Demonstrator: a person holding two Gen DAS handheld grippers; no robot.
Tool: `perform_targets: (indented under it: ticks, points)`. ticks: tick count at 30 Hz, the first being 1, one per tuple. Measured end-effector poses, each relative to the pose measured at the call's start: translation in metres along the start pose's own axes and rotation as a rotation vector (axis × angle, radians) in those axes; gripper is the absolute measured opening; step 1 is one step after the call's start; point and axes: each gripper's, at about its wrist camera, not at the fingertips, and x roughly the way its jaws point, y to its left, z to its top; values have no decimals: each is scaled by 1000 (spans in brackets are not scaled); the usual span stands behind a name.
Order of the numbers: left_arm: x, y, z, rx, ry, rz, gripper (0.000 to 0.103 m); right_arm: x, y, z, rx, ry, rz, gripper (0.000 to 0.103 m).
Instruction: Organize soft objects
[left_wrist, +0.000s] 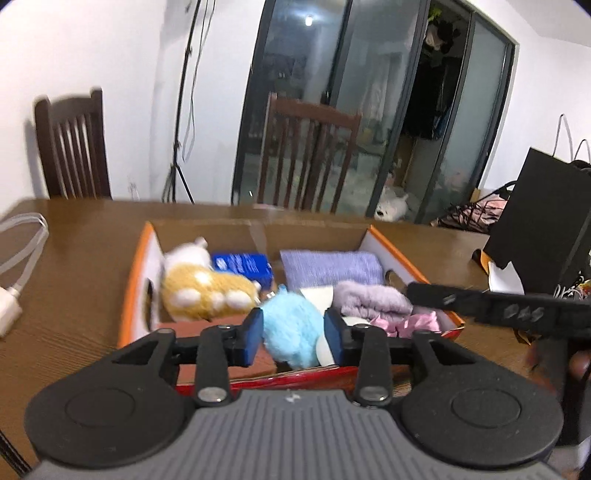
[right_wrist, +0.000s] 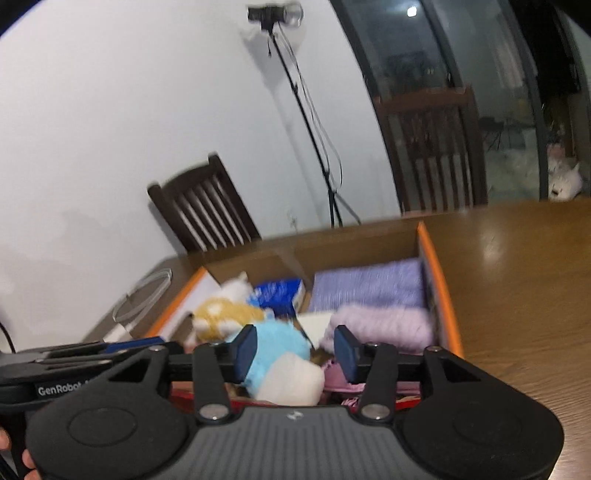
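Both views are smeared by motion, so the edges of things in the cardboard box (left_wrist: 397, 254) are soft and the print on the blue packet (left_wrist: 243, 266) cannot be read. The box's near wall is cut off behind each gripper body. At the far left of the box lies a yellow and white plush (left_wrist: 207, 288), partly covering the blue packet; right of them are a folded purple cloth (left_wrist: 330, 266) at the far side and a lilac towel (left_wrist: 373, 301) nearer, with pink fabric (left_wrist: 417, 321) half hidden at the near right.

The light blue plush (left_wrist: 291, 330) lies in the near middle of the box. The left gripper (left_wrist: 293, 338) has its fingers apart, with the plush seen between them; whether the pads touch it cannot be told. The right gripper (right_wrist: 295, 354) also has its fingers apart, the plush just by the left pad and well clear of the right one.
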Motion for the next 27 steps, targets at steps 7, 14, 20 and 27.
perform_targets:
  ticks: [7,14,20,27]
  points:
    - [-71,-5,-12,49,-90,90,82,-80,15,5,-62,-109,-77,81]
    - [-121,-15,-37,113,-291,245,103,-130,28,-21,-158,-240,-258,103]
    - [-147,-24,-49,99,-332,235,103,-153,39,-40,-196,-299,-258,103]
    - [-175,-31,-67,105,-365,218,103,-180,47,-58,-187,-329,-248,103]
